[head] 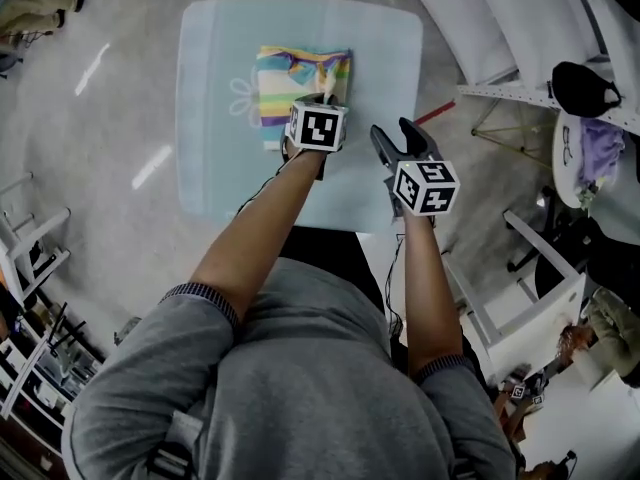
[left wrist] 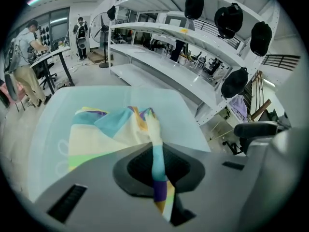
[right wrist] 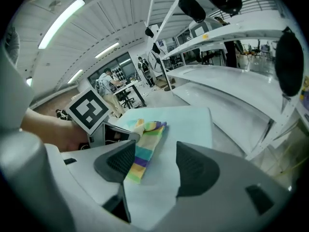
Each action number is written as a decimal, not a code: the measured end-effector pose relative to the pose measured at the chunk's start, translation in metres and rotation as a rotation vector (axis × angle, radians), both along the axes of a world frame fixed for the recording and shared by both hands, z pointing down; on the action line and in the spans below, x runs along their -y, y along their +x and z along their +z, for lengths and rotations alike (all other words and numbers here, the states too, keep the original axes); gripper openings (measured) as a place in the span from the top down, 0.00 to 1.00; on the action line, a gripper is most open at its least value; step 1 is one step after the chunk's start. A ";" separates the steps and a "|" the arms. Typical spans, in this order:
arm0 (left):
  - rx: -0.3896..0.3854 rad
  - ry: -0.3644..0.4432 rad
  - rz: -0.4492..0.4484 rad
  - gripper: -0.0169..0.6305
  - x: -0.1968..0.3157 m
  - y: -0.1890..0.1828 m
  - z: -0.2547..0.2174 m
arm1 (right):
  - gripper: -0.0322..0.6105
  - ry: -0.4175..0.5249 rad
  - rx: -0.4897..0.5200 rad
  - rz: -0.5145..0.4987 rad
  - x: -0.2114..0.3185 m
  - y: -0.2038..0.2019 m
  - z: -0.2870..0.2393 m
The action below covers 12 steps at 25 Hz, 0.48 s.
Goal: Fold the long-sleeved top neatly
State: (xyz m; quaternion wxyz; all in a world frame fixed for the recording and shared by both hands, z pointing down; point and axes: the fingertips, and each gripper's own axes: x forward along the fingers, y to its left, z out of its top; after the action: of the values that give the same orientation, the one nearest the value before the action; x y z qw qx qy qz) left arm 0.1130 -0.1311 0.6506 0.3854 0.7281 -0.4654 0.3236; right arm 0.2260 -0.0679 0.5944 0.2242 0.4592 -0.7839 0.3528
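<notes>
The striped pastel long-sleeved top (head: 290, 83) lies folded on the pale blue table (head: 210, 158). My left gripper (head: 322, 101) is over the top's right edge, shut on a strip of the striped fabric (left wrist: 158, 170) that runs up between its jaws from the bundle (left wrist: 106, 132). To the right of the garment, my right gripper (head: 398, 140) hovers over bare table, open, with nothing between its fingers (right wrist: 195, 170). In the right gripper view the top (right wrist: 145, 146) lies just left of and beyond its jaws, beside the left gripper's marker cube (right wrist: 88, 110).
White shelving (left wrist: 193, 71) with dark caps runs along the table's right side. A white chair (head: 520, 308) and cluttered desks stand at the right. People work at a desk (left wrist: 29, 62) far back left. The table's near edge (head: 320, 230) is close to my body.
</notes>
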 end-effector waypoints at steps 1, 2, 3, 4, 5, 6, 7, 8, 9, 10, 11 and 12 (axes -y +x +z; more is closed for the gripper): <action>-0.003 -0.004 0.004 0.90 -0.002 0.007 0.003 | 0.51 -0.005 -0.001 0.006 -0.001 0.005 0.003; -0.009 -0.011 0.008 0.88 -0.005 0.013 0.007 | 0.51 -0.010 -0.002 0.011 -0.003 0.009 0.006; -0.019 -0.022 0.013 0.87 -0.009 0.018 0.011 | 0.51 -0.015 -0.003 0.014 -0.004 0.012 0.008; -0.030 -0.036 0.020 0.85 -0.014 0.024 0.015 | 0.51 -0.019 -0.004 0.016 -0.005 0.014 0.011; -0.040 -0.052 0.030 0.83 -0.019 0.028 0.019 | 0.51 -0.022 -0.005 0.017 -0.005 0.016 0.013; -0.047 -0.066 0.042 0.82 -0.024 0.033 0.021 | 0.51 -0.024 -0.007 0.017 -0.005 0.018 0.014; -0.053 -0.070 0.056 0.78 -0.028 0.038 0.023 | 0.51 -0.025 -0.008 0.017 -0.005 0.019 0.016; -0.060 -0.064 0.069 0.75 -0.031 0.043 0.025 | 0.51 -0.027 -0.009 0.017 -0.005 0.019 0.017; -0.068 -0.055 0.082 0.74 -0.032 0.047 0.027 | 0.51 -0.028 -0.009 0.016 -0.004 0.019 0.017; -0.076 -0.054 0.092 0.73 -0.035 0.050 0.028 | 0.51 -0.028 -0.009 0.015 -0.004 0.018 0.017; -0.084 -0.061 0.098 0.72 -0.039 0.051 0.029 | 0.51 -0.027 -0.010 0.013 -0.003 0.018 0.018; -0.096 -0.065 0.101 0.71 -0.041 0.052 0.028 | 0.51 -0.026 -0.010 0.009 -0.001 0.017 0.018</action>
State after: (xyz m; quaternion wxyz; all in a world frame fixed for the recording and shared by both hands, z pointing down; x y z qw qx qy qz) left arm 0.1648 -0.0897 0.6789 0.4140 0.7525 -0.3981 0.3222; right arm 0.2434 -0.0672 0.6128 0.2325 0.4617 -0.7759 0.3616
